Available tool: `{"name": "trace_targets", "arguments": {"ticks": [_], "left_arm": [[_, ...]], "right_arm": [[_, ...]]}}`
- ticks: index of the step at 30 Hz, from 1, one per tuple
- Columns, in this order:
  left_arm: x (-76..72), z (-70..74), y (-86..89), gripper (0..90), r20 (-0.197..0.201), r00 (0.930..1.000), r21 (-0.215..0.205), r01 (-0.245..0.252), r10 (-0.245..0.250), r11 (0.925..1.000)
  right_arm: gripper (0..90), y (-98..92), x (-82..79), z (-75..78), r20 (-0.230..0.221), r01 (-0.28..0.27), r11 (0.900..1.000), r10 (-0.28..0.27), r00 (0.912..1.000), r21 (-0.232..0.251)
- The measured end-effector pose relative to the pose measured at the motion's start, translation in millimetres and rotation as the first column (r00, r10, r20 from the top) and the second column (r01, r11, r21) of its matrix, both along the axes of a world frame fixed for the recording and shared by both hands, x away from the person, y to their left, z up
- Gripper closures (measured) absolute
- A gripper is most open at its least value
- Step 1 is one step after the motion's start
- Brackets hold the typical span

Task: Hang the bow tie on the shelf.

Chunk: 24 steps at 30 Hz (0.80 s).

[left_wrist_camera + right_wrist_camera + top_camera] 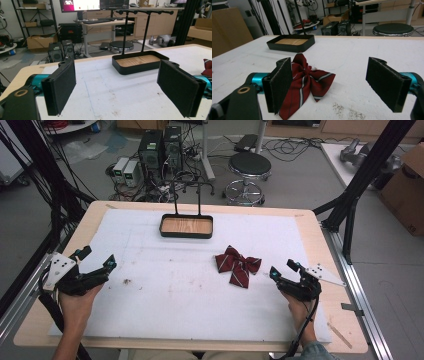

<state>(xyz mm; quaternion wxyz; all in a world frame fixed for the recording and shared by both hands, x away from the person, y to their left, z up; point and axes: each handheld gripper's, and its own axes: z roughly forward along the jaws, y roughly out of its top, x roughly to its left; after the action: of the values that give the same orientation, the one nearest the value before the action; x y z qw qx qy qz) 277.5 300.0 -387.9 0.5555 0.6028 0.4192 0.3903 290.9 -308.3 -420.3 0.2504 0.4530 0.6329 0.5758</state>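
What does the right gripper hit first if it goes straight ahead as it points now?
Most likely the red striped bow tie. It lies on the white mat just ahead of the open right gripper, nearer its left jaw. The black tray sits well beyond. Depth is uncertain; a level pass might clear the bow.

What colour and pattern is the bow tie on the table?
The bow tie is dark red with white-and-dark stripes, clearest in the right gripper view.

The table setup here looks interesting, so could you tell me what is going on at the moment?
A person holds the left gripper and right gripper low at the near corners of the white mat. Both are open and hold nothing. A red striped bow tie lies on the mat just ahead of the right gripper. The black tray stand with a wooden base stands at the far side.
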Motion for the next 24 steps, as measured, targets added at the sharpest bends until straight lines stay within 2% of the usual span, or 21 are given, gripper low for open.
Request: {"name": "trace_targets", "arguments": {"ticks": [24], "left_arm": [[0.0, 0.0, -1.0, 16.0, 0.003, 1.0000, 0.001, 0.002, -0.002, 1.0000]], "right_arm": [[20.4, 0.4, -0.1, -1.1, -0.003, 0.000, 1.000, 0.000, 1.0000, -0.002]]}}
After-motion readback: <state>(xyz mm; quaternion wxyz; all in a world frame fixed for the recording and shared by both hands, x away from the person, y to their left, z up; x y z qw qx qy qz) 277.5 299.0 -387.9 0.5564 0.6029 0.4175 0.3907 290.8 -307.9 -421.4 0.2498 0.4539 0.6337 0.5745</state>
